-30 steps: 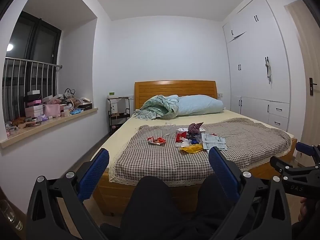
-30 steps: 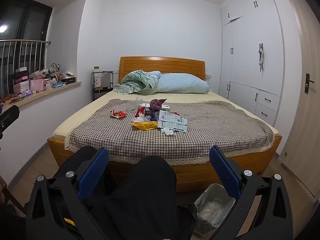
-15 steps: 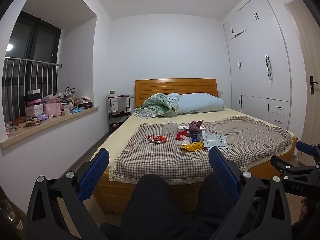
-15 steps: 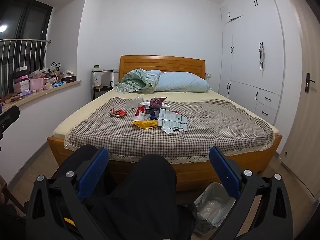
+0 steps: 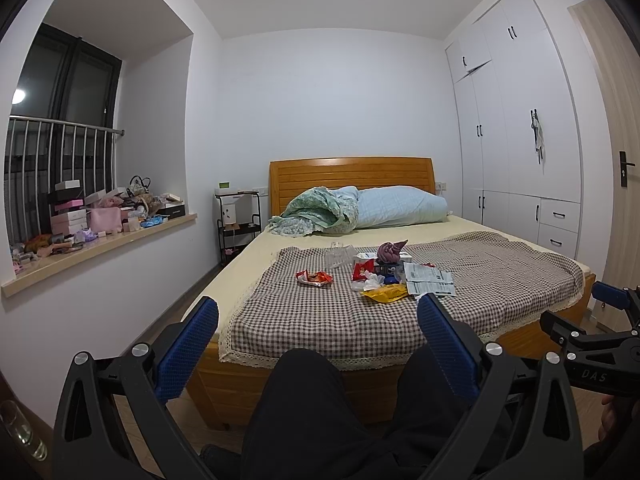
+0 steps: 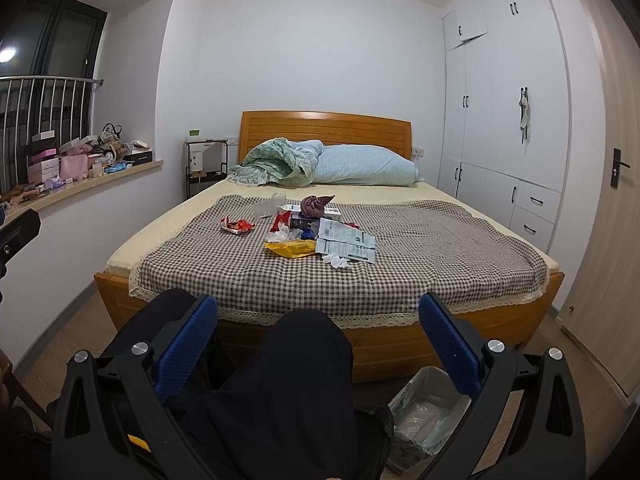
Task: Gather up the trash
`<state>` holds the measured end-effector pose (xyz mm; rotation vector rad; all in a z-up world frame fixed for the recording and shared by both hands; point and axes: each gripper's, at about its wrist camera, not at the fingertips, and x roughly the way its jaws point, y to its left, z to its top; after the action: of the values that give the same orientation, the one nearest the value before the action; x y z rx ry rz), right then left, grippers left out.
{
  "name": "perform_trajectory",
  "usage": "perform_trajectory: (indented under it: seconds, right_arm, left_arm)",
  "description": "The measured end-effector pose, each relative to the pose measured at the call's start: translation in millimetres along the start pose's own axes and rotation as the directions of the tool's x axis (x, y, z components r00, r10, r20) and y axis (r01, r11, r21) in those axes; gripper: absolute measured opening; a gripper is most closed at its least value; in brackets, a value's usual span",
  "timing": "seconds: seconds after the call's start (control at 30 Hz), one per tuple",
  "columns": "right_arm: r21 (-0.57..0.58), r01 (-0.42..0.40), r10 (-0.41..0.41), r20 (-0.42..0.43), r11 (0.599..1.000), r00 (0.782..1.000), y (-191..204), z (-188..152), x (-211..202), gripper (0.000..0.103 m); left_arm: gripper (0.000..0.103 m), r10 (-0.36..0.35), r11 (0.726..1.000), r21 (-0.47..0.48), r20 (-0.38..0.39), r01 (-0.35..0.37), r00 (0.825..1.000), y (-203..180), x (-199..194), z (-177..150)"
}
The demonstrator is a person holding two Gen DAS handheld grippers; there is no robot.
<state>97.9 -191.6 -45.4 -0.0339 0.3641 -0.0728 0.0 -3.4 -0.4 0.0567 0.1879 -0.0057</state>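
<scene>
Trash lies in a heap mid-bed on a checked blanket [image 6: 420, 264]: a red wrapper [image 5: 314, 278] [image 6: 237, 225], a yellow packet [image 5: 385, 292] [image 6: 291, 248], white printed sheets [image 5: 430, 283] [image 6: 346, 240], a crumpled tissue [image 6: 336, 260], a purple cloth lump [image 5: 389, 251] [image 6: 314, 205] and clear plastic [image 5: 338, 256]. My left gripper [image 5: 318, 316] and right gripper [image 6: 318, 314] hang open and empty well short of the bed, above a person's dark-trousered knees. A lined waste bin [image 6: 424, 412] stands on the floor at the bed's foot, by the right gripper.
The wooden bed [image 5: 240, 380] fills the room's middle, with a pillow [image 5: 400, 210] and bunched green quilt [image 5: 316, 216] at its head. A cluttered windowsill [image 5: 100, 240] runs along the left, white wardrobes [image 5: 520, 160] on the right, a black side shelf [image 5: 238, 224] beside the headboard.
Both views have crept slightly toward the bed and tilted a little; the trash sits a bit lower and nearer in each. Both grippers stay open and empty.
</scene>
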Motion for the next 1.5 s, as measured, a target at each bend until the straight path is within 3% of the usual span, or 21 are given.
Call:
perform_trajectory:
  seconds: [1.5]
  right_arm:
    - [-0.006, -0.005, 0.005, -0.007, 1.000, 1.000, -1.5, 0.9, -0.1, 0.096]
  left_arm:
    - [0.096, 0.001, 1.000, 0.005, 0.005, -0.001, 1.000, -1.1, -0.1, -1.3]
